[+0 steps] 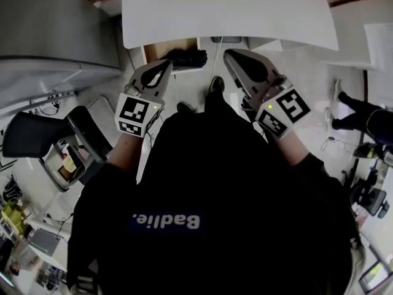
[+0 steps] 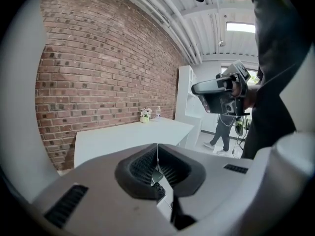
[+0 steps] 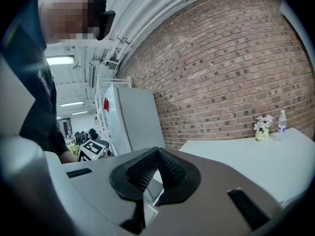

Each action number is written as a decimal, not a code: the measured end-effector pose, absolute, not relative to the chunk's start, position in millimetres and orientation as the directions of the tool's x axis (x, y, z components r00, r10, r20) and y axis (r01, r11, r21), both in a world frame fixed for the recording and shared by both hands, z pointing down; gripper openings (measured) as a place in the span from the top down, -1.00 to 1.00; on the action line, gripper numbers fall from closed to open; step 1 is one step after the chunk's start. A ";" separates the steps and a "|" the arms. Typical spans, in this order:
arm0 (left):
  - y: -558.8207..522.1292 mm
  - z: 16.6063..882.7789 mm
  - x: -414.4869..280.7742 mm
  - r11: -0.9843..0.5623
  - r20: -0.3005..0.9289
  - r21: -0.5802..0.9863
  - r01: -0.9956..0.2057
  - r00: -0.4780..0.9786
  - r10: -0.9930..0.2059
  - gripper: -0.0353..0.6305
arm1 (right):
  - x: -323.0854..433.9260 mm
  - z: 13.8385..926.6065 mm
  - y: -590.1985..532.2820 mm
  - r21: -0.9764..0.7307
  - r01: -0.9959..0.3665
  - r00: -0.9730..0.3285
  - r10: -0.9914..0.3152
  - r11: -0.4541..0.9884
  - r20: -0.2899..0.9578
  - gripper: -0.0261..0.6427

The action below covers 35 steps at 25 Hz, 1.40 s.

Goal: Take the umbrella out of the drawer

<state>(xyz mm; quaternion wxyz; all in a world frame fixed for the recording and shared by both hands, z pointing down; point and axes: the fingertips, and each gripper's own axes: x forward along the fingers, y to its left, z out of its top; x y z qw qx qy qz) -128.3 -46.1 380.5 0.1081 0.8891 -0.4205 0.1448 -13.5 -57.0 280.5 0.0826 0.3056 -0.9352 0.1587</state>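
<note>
Black against pale wood, the umbrella (image 1: 186,57) lies in the open drawer (image 1: 156,50) tucked under the white bench (image 1: 227,11), just ahead of the left gripper (image 1: 163,66). That tool and the right gripper (image 1: 232,55) are held side by side before the drawer by a person in a dark shirt (image 1: 209,183), both pairs of jaws pressed together on nothing.

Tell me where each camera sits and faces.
Head view: on the head, facing steeply down; sees torso, left tongs, right tongs, white table.
Left gripper view: on the left tongs, facing brick wall; right tongs show.
Right gripper view: on the right tongs, facing that wall; left tongs show.
Shared by both gripper views: the flowers.
</note>
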 end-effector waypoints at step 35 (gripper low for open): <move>-87.9 719.4 -120.8 -0.842 0.842 0.034 -0.538 0.470 -0.266 0.47 | 40.9 346.7 -105.9 -0.299 -0.655 -0.750 -0.549 0.694 0.369 0.84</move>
